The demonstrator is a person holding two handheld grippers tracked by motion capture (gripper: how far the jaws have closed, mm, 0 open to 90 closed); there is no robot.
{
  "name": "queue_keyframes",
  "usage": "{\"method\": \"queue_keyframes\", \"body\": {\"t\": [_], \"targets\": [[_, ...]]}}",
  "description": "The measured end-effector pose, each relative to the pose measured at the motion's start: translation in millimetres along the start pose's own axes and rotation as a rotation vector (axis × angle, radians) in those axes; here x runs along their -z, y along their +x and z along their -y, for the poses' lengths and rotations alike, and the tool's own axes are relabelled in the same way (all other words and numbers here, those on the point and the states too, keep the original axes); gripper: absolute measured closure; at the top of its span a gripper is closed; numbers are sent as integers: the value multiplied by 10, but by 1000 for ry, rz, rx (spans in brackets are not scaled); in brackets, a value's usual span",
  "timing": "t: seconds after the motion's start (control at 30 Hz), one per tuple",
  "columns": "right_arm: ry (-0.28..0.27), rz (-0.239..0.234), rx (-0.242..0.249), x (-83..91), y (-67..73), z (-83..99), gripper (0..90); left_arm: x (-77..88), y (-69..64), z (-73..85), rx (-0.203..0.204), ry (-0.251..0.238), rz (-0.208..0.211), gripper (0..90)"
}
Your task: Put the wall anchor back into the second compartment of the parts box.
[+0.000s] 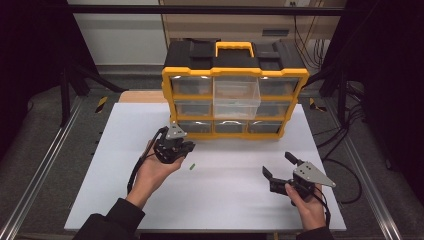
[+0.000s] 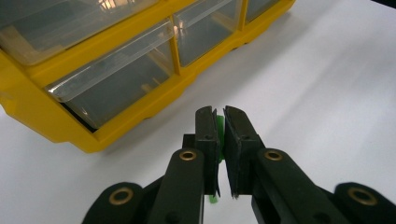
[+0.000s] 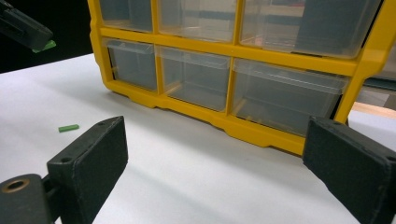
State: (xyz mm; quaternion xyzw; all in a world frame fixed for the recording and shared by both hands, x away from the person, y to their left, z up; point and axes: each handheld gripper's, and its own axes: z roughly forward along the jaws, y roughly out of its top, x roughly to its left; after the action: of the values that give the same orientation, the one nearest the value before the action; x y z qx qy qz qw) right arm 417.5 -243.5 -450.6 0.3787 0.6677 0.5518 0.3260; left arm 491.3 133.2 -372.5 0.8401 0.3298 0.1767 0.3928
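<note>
Small green plastic piece (image 2: 218, 125) clamped between the pads of the left hand-held gripper (image 2: 220, 140), raised above the white desk (image 1: 225, 195) near the yellow drawer organiser with clear plastic drawers (image 1: 235, 102). A second green piece (image 1: 191, 166) lies on the desk just right of it. Right hand-held gripper (image 1: 280, 167), jaws spread wide and empty, near right.

High view overhead facing forward, both gripper views low, close, sharing the yellow drawer cabinet (image 1: 235, 102)
</note>
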Motion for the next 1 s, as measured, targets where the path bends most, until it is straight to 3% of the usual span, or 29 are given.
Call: {"method": "queue_keyframes", "body": {"t": [0.57,1.0], "targets": [[2,0,0,7,-2,-4,71,111,-27,-135,-25,-21,-1,837],[-1,0,0,2,3,-2,71,307,-76,-286,-54,-62,-3,837]]}}
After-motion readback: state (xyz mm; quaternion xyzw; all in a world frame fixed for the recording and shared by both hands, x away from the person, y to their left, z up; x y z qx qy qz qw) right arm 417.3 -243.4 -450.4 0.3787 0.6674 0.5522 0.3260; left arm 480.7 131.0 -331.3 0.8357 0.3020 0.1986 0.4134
